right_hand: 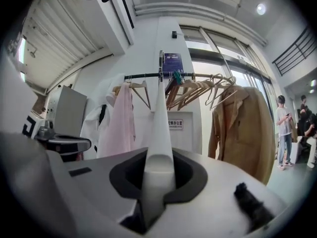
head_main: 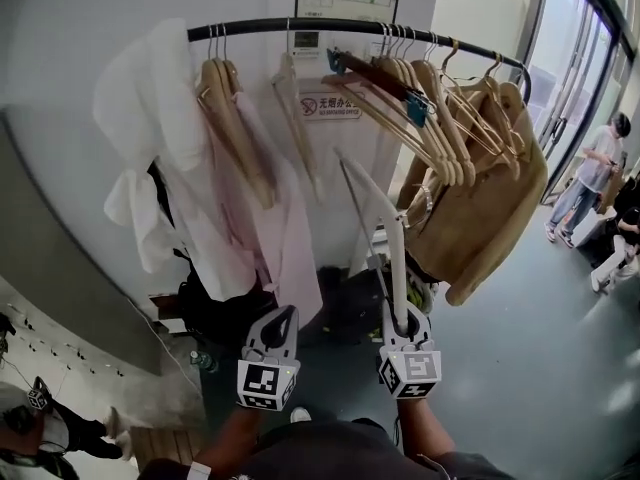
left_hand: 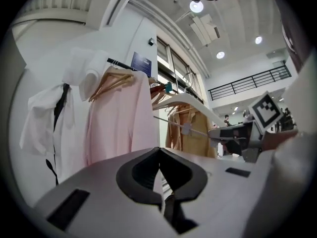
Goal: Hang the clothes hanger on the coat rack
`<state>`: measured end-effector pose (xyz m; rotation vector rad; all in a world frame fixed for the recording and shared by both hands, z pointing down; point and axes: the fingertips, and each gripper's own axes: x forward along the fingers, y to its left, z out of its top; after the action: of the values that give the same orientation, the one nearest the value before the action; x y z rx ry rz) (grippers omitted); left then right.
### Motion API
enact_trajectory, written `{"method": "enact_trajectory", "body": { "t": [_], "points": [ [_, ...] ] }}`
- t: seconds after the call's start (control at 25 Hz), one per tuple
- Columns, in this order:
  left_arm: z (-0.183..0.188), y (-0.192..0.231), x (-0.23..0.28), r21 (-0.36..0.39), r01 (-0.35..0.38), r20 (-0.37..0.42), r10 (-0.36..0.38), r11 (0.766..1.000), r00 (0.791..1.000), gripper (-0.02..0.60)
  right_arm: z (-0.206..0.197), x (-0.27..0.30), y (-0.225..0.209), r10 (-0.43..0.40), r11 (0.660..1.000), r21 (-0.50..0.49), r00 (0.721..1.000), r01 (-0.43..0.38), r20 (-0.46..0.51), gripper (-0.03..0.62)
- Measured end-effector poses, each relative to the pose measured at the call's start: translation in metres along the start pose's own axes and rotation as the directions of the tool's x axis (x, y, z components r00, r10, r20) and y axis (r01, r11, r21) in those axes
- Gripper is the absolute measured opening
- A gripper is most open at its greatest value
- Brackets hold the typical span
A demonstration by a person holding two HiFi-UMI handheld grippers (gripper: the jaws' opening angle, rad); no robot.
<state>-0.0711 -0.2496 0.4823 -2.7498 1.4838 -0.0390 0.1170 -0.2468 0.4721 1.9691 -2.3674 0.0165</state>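
**Left tongs**: jaws together with nothing between them, carried level at 7 o'clock in the head view. They are free to steady the load.

**Loose white garment** and **pale pink garment**: soft cloth, hung at 10 to 11 o'clock from the black metal rail of the coat rack.

**White plastic clothes hanger**: held up at the centre, below the rail and apart from it. The end of one arm is pinched in the right tongs, whose jaws sit narrow on it. I judge it light, stiff and smooth, so it is apt to swivel in an end grip. A hold nearer the neck would steady the hook, which is too slim to make out surely.

**Bare wooden hangers** and **tan coat**: crowded at 1 to 2 o'clock. The open stretch of rail lies at 12.

**Room:** white wall behind, grey floor, glazed wall at 3 o'clock, and a standing person beyond.
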Motion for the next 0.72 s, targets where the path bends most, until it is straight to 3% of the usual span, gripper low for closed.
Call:
{"method": "enact_trajectory", "body": {
  "t": [0.52,0.72],
  "points": [
    [0.009,0.038,0.008,-0.008,-0.139,0.011,0.139,0.99,0.99,0.009,0.037,0.086,0.001,0.107,0.994,-0.019,0.994,-0.108,-0.03,0.057],
    [0.006,0.048,0.011,-0.016,-0.178,0.009,0.178,0.984,0.984,0.009,0.074,0.126,-0.005,0.128,0.991,-0.031,0.99,-0.13,-0.054,0.057]
  ]
}}
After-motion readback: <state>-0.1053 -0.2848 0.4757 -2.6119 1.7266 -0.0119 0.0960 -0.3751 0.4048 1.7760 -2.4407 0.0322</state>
